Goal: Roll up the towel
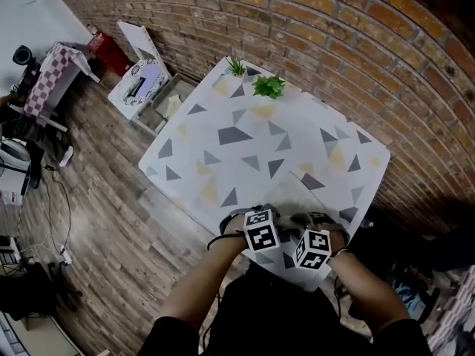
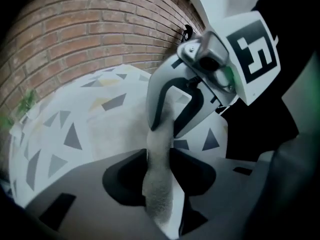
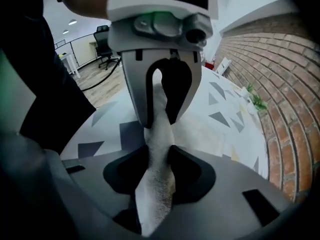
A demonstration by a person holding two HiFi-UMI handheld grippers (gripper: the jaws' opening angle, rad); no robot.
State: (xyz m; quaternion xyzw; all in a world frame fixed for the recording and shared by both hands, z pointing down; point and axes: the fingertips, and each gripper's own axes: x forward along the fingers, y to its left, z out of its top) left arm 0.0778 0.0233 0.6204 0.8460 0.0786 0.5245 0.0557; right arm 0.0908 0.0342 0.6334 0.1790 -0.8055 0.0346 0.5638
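A white towel (image 1: pixel 294 196) lies on the near part of the table (image 1: pixel 223 117), whose cover is printed with grey and yellow triangles. Both grippers stand side by side at the towel's near edge, pointing steeply down. My left gripper (image 2: pixel 159 171) is shut on a bunched strip of the towel (image 2: pixel 161 194). The same strip runs straight across to my right gripper (image 3: pixel 158 171), which is shut on the towel (image 3: pixel 156 194) too. Each gripper view shows the other gripper facing it, jaws pinching the cloth. In the head view the marker cubes hide the fingertips of the left gripper (image 1: pixel 256 217) and the right gripper (image 1: pixel 312 228).
Two small green plants (image 1: pixel 269 86) (image 1: pixel 236 67) stand at the table's far edge, against a brick wall (image 1: pixel 312 28). White boxes (image 1: pixel 141 80) sit on the wooden floor to the left. The person's arms and dark clothing fill the space below the table's near edge.
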